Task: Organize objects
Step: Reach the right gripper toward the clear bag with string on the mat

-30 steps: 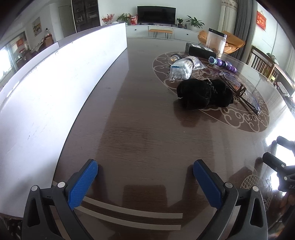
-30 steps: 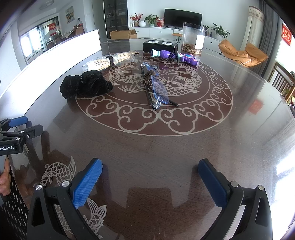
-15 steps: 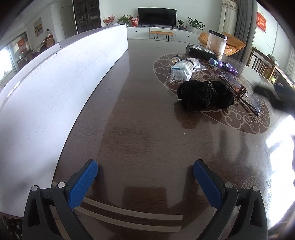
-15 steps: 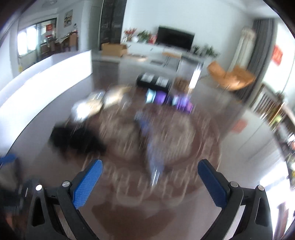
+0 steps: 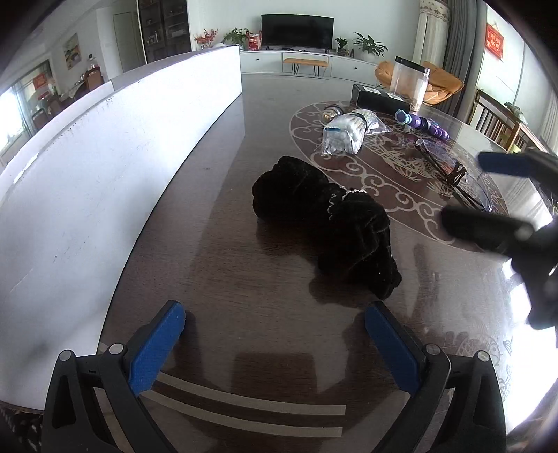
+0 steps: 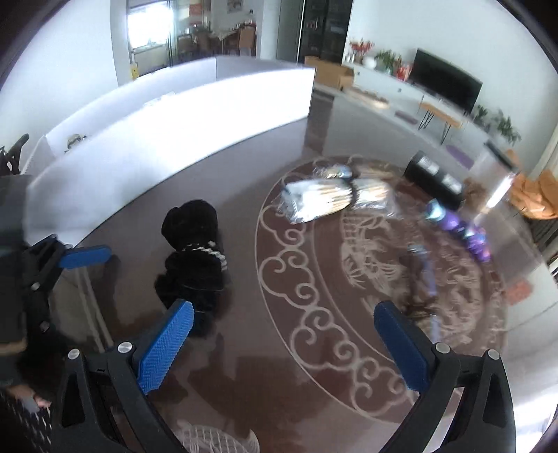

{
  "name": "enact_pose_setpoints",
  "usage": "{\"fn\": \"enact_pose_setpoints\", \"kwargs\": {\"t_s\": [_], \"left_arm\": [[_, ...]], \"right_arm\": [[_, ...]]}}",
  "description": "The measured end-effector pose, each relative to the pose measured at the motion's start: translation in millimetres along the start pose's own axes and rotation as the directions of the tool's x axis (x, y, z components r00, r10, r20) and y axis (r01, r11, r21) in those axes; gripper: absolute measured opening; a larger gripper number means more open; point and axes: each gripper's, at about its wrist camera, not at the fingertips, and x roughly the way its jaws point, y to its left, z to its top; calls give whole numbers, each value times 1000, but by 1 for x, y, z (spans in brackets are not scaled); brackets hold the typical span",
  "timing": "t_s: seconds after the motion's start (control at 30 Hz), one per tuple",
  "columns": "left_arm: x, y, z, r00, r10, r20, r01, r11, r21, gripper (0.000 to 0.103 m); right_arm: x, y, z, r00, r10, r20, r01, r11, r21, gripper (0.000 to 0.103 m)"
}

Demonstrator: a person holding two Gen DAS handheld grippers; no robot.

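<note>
None of the objects looks sorted yet: we hold the left gripper (image 5: 275, 348) and right gripper (image 6: 282, 343) spread and empty, black velvet bundle (image 5: 324, 226) loose beside the white board (image 5: 104, 174), bagged sticks (image 6: 331, 198) and glasses (image 5: 453, 174) beyond.

Bright living room — TV (image 5: 297, 27) on far wall, orange armchair (image 5: 437, 83).

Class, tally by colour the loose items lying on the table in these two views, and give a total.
Black: 2, cloth bundle, box
Clear: 3, plastic packet, glasses, container
Purple: 1, toy
Total: 6
</note>
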Motion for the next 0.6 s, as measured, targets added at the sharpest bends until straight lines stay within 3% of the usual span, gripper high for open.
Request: {"fn": "enact_pose_setpoints", "kwargs": {"t_s": [0.13, 0.2, 0.43, 0.6], "left_arm": [[0, 0, 0, 1000, 0, 0, 0, 1000, 0, 103], [0, 0, 0, 1000, 0, 1, 0, 1000, -1, 103], [-1, 1, -1, 1000, 0, 5, 0, 1000, 0, 103], [-1, 1, -1, 1000, 0, 5, 0, 1000, -1, 103]], "right_arm": [[-9, -35, -6, 986, -167, 6, 167, 985, 40, 103], [1, -61, -10, 978, -204, -32, 206, 973, 103, 103], [45, -102, -13, 973, -184, -140, 210, 957, 199, 103], [53, -113, -22, 986, -111, -125, 142, 950, 278, 103]]}}
